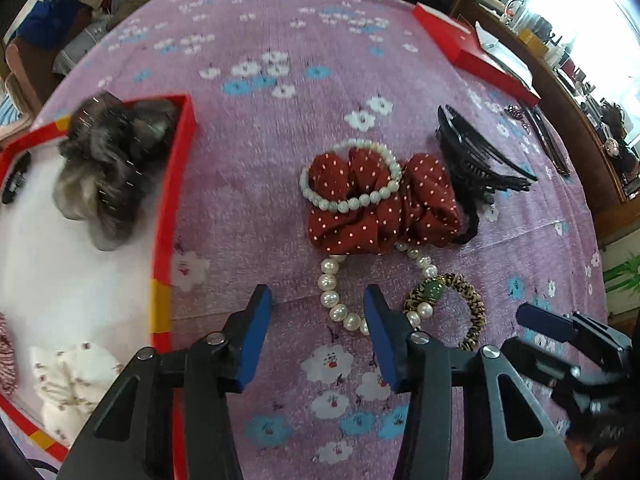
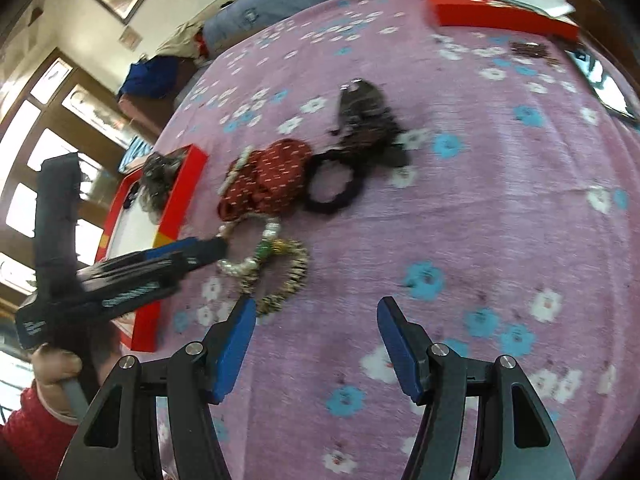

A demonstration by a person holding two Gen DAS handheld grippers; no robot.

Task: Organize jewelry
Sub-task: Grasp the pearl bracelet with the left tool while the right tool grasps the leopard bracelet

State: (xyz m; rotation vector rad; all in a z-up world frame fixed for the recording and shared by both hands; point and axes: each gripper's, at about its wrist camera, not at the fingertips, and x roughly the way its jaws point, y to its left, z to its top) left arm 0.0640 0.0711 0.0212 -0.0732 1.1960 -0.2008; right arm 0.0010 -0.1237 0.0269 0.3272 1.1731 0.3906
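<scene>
Bright daylight, window glare, fisheye edges, perhaps motion blur

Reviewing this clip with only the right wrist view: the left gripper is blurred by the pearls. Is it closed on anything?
Observer: No. Its own camera shows the left gripper open, the pearl strand lying between its fingers.
Operator: What's in the red box besides the grey scrunchie?
Observer: A white floral scrunchie, lying apart from it.
Operator: And the white blur on the red scrunchie?
Observer: A closed pearl bracelet, resting on top of it.
</scene>
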